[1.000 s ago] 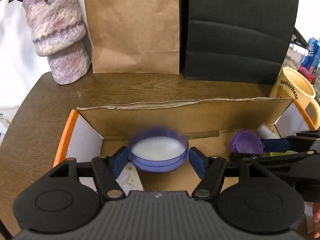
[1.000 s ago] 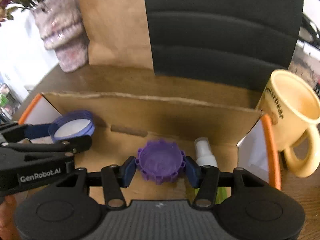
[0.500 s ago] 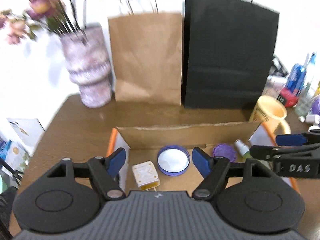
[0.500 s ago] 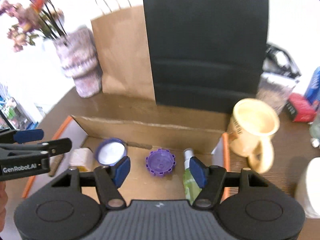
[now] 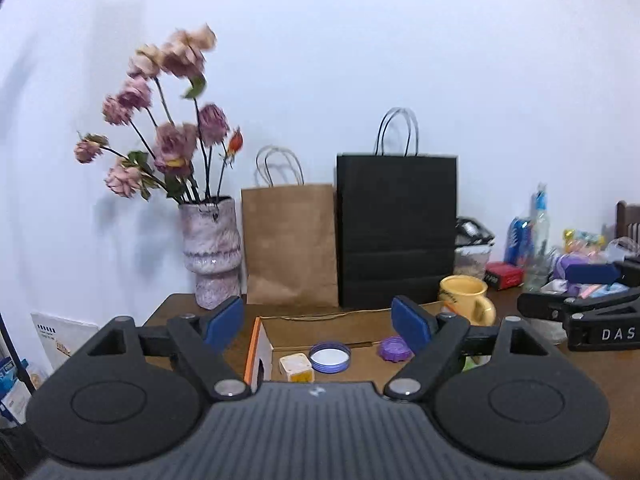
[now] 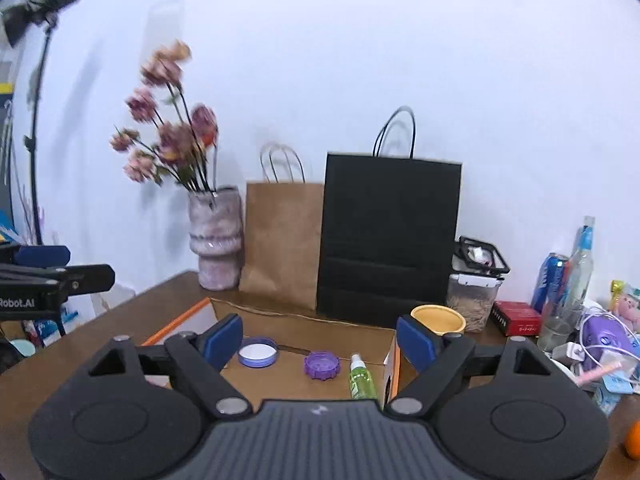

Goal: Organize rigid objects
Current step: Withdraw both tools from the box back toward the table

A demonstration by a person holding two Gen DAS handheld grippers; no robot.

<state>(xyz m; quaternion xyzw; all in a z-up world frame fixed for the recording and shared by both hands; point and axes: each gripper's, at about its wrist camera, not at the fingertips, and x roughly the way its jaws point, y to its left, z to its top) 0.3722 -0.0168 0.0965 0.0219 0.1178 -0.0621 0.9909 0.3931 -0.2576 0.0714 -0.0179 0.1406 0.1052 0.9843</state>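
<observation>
on a brown table (image 6: 132,312) backed by paper bags, we held left gripper (image 5: 318,322) and right gripper (image 6: 320,336) spread empty above the cardboard box (image 6: 304,328), its purple lid (image 6: 321,365) below, nearer our right.

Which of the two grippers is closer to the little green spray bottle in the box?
Right. The right gripper hangs above the box with the green spray bottle just right of its centre; the left gripper is over the box's left end.
</observation>
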